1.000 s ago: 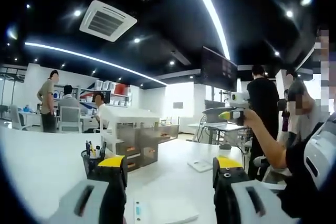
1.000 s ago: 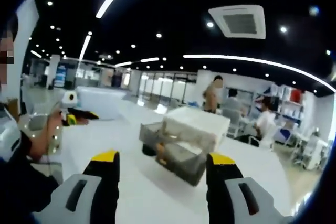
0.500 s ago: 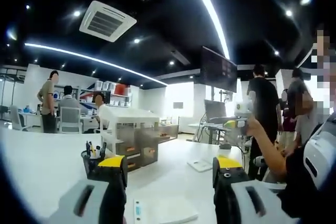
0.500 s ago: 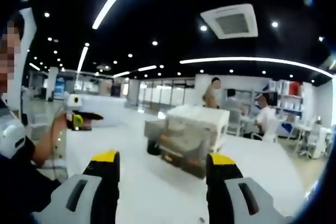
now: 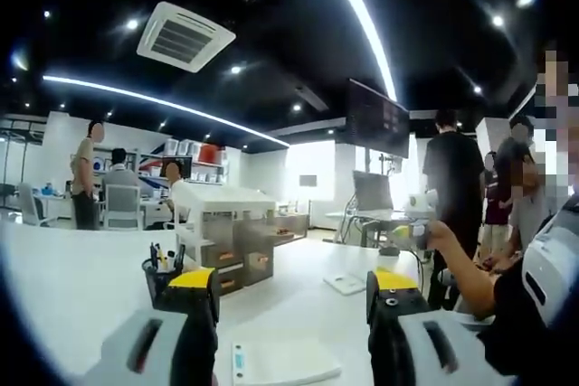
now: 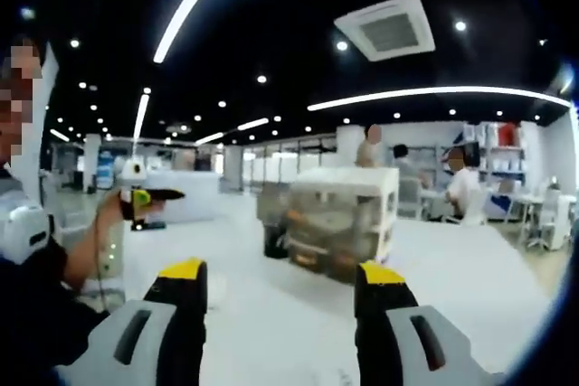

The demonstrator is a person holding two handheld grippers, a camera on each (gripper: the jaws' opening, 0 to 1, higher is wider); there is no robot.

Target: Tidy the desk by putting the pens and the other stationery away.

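Observation:
My left gripper [image 5: 294, 283] is open above the white desk [image 5: 81, 287], with nothing between its jaws. Just beyond its left jaw a black pen cup [image 5: 161, 274] holds several pens. A white drawer organiser [image 5: 232, 230] stands behind the cup. A white pad [image 5: 288, 361] lies flat between the jaws, and a small white item [image 5: 346, 284] lies farther off. My right gripper [image 5: 412, 225] is held up at the right by a hand. In the right gripper view my right gripper [image 6: 285, 274] is open and empty, facing the organiser [image 6: 336, 216] and the dark cup [image 6: 275, 242]. The left gripper [image 6: 145, 198] is at the left.
Several people sit and stand behind the desk [image 6: 470, 268] and at the right, near a table with a laptop [image 5: 373, 194]. A person's arm and sleeve [image 5: 507, 287] fill the right edge. Chairs and shelves stand along the far wall.
In the left gripper view the right gripper has dropped lower. The right gripper's camera has swung, so the organiser now sits more centred and level. The left gripper has barely moved.

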